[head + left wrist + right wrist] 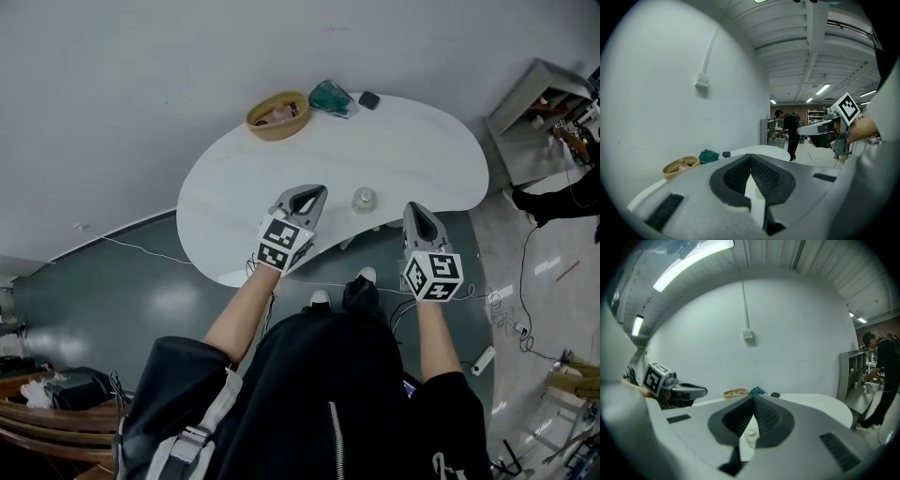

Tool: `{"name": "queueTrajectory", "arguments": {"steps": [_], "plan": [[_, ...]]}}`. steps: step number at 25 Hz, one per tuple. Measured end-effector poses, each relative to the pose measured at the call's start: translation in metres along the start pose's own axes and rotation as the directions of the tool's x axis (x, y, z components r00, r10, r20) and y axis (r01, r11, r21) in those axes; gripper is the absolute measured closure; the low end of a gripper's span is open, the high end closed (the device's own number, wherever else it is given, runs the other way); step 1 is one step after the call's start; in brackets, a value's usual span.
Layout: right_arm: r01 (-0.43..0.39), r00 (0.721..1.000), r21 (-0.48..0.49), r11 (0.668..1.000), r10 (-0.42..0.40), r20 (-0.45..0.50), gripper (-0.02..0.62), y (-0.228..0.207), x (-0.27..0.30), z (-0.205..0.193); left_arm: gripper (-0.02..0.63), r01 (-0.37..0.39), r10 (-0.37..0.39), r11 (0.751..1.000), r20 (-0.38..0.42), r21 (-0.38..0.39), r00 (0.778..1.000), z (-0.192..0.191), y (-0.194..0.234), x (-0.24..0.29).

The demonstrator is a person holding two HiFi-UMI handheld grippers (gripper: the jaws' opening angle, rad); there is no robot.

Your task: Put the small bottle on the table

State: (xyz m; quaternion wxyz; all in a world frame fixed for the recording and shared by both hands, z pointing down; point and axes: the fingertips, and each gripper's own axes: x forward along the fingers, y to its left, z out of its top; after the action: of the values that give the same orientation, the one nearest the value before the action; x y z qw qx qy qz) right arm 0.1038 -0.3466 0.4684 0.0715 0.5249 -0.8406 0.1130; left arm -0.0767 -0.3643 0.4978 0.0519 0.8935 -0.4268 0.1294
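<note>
Small bottle (pixel 364 199), just the one, stands upright on the white table (pixel 422 141), between two grippers and touching neither. Left gripper (pixel 315 195) and right gripper (pixel 414 212) are both clenched on nothing. Far edge has one basket (pixel 277 114), one green bundle (pixel 330 97) and one small dark object (pixel 368 99).

No text, brand name, number or sign is legible in any view. The only printed patterns are black-and-white square markers (pixel 281 244) on the cubes of the left gripper (pixel 317 191) and the right gripper (pixel 414 208). They carry no readable characters.
</note>
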Motion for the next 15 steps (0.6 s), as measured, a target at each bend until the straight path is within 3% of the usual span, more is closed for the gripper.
{"name": "queueTrajectory", "arguments": {"steps": [15], "plan": [[-0.004,1.000,-0.023,1.000,0.004,0.012,0.601,0.0080,-0.0077,0.0041,0.606,0.004,-0.004,1.000,0.024,0.007,1.000,0.0100,-0.0039,-0.0091]]}}
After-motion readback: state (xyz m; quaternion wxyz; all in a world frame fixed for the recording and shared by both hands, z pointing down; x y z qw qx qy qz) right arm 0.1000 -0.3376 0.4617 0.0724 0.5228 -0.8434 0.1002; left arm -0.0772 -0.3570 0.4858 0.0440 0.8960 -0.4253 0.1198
